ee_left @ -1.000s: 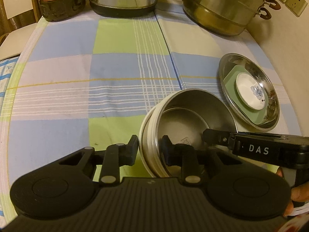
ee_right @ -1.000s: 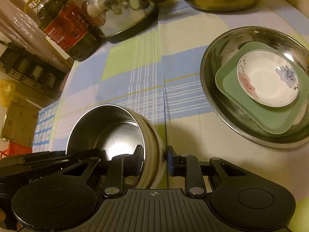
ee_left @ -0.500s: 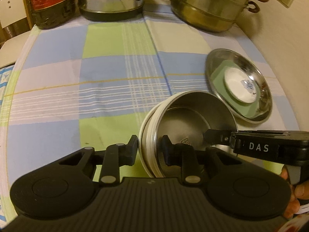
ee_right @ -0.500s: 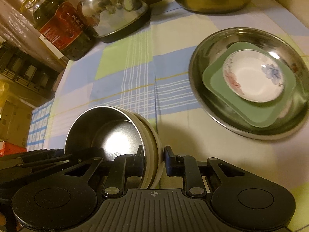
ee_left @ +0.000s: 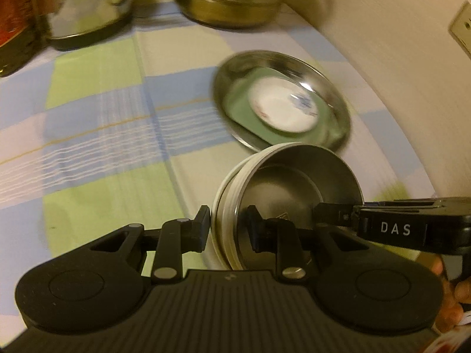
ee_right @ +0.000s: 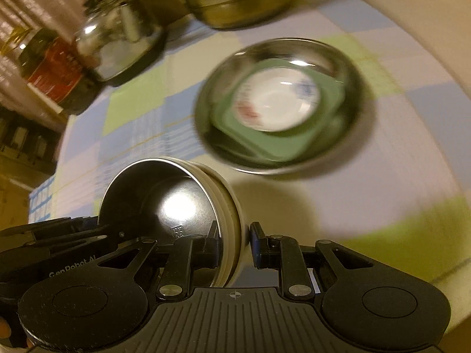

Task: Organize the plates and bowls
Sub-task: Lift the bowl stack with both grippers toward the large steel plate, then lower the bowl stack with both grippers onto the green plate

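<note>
Only the right wrist view shows the red-labelled bottle (ee_right: pixel 56 79) and a dark shelf at the left edge; the left wrist view alone shows a wall socket (ee_left: pixel 462 28) and part of a hand (ee_left: pixel 450 303). Both the left gripper (ee_left: pixel 228 231) and right gripper (ee_right: pixel 234 245) have their fingers narrowly apart, clamped on opposite rims of the steel bowl (ee_left: pixel 297 188), nested in a white one and held tilted above the counter (ee_left: pixel 97 153), just beside the steel plate (ee_right: pixel 357 88) stacked with a green dish (ee_right: pixel 294 144) and a white saucer (ee_right: pixel 276 103). Blur smears the kettle (ee_right: pixel 117 44) and pot (ee_right: pixel 238 3), both cut off at the top.
</note>
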Action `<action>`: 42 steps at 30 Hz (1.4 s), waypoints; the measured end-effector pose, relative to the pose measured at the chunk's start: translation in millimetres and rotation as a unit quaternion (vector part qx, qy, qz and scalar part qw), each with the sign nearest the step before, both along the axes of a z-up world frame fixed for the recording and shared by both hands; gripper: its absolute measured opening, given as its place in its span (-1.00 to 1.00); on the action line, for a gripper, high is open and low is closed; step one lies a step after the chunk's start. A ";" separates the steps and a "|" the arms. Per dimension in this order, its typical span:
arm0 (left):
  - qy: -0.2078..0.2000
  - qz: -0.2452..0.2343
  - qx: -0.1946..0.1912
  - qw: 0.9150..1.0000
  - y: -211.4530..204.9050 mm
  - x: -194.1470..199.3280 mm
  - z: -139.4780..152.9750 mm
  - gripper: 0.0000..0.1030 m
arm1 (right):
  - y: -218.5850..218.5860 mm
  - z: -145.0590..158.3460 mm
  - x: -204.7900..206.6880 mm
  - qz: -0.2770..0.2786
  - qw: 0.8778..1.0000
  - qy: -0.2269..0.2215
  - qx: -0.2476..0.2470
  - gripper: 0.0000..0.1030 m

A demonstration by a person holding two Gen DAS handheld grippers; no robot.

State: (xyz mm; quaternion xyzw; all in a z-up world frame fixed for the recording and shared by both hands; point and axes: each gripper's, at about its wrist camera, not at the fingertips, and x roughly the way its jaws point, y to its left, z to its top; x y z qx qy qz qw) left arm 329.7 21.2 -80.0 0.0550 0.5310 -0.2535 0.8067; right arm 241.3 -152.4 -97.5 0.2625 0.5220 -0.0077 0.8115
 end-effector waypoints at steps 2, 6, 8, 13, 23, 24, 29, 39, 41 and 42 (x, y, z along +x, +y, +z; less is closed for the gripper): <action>0.008 -0.007 -0.001 1.000 -11.4 -3.9 -2.2 -0.54 | -8.7 0.6 -7.6 -0.006 1.000 0.006 -0.005 -0.60; 0.023 -0.011 -0.004 1.000 -29.5 -10.7 -7.6 -0.54 | -24.3 -0.7 -15.2 -0.007 1.000 0.020 -0.011 -0.60; 0.027 -0.007 -0.004 1.000 -34.8 -13.7 -9.4 -0.54 | -30.7 -1.8 -16.8 -0.001 1.000 0.024 -0.015 -0.60; 0.018 0.011 -0.003 1.000 -39.9 -18.6 -10.1 -0.54 | -40.9 -6.7 -14.8 0.019 1.000 0.020 -0.012 -0.60; -0.017 0.058 0.000 0.998 -38.9 -31.8 -9.2 -0.55 | -45.4 -13.3 -24.7 0.042 0.999 -0.032 -0.007 -0.60; -0.021 0.062 0.006 0.998 -40.0 -34.3 -8.6 -0.55 | -46.6 -13.6 -25.0 0.042 0.999 -0.033 -0.004 -0.59; -0.034 0.070 0.026 0.997 -45.8 -42.7 -7.9 -0.55 | -46.6 -10.9 -26.4 0.040 0.999 -0.029 -0.001 -0.59; -0.023 0.055 0.016 0.998 -42.8 -38.0 -9.5 -0.63 | -44.8 -14.6 -28.7 0.003 1.000 -0.017 0.006 -0.59; -0.025 0.046 0.020 0.998 -44.4 -37.6 -9.3 -0.63 | -42.9 -13.6 -29.3 0.002 1.000 -0.016 0.001 -0.59; -0.025 0.044 0.021 0.999 -44.6 -37.4 -9.2 -0.63 | -42.3 -13.6 -28.9 0.002 1.000 -0.015 -0.001 -0.59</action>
